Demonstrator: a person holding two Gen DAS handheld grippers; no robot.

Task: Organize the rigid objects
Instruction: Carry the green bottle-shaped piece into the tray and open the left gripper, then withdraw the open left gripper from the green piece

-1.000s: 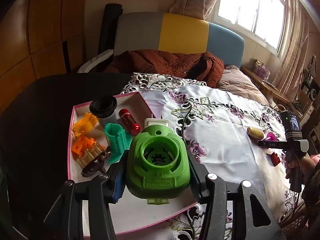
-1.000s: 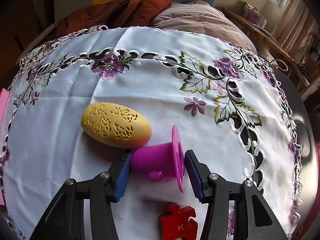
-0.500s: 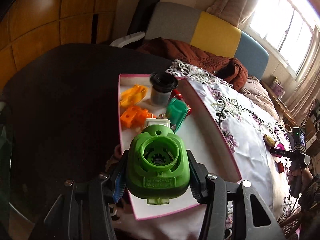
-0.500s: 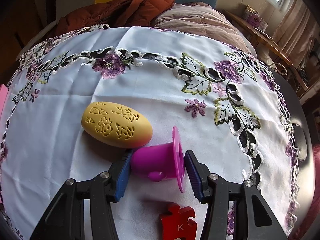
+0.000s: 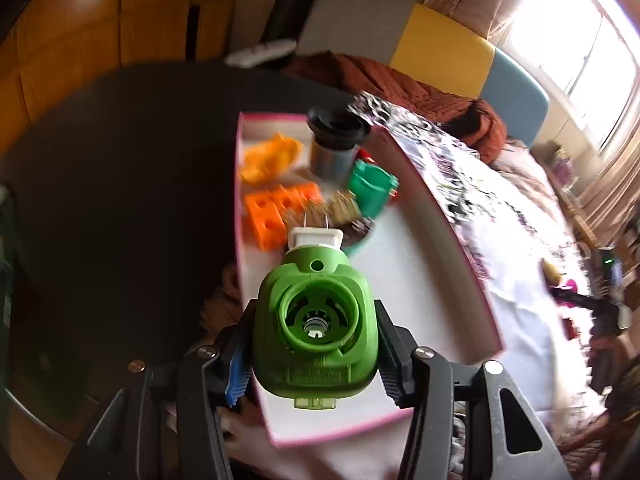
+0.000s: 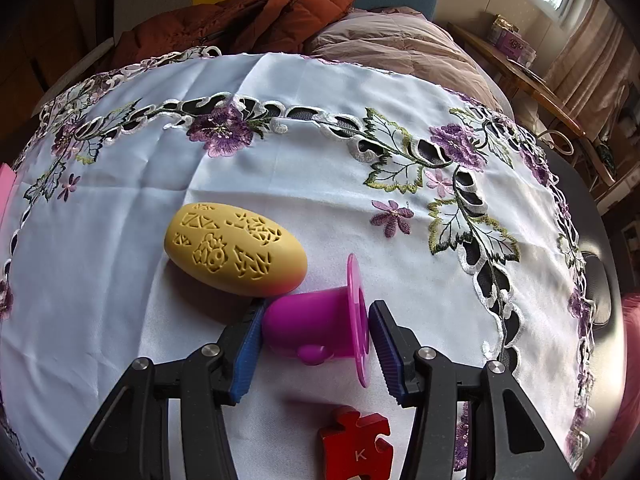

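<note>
My left gripper (image 5: 314, 360) is shut on a green plug-in device (image 5: 316, 320) with a white pronged plug (image 5: 316, 238) at its far end. It hangs over the near part of a pink-rimmed white tray (image 5: 412, 280). In the right wrist view a magenta hat-shaped piece (image 6: 304, 316) lies on its side on the white embroidered tablecloth (image 6: 280, 160). My right gripper (image 6: 316, 324) is shut on it, one pad on the crown and the other against the brim. A yellow carved egg (image 6: 236, 252) touches the crown from the left.
The tray's far end holds orange blocks (image 5: 276, 208), a grey cylinder with a black top (image 5: 336, 148), a teal cup (image 5: 370, 192) and smaller pieces. A red puzzle piece (image 6: 356, 448) lies just below the right fingers. Dark table (image 5: 120, 200) lies left of the tray; a brown coat (image 6: 240, 20) lies behind.
My left gripper has carried the green device leftward and lower, rolling as it went, so the tray now lies straight under it. The right gripper and magenta piece have not moved.
</note>
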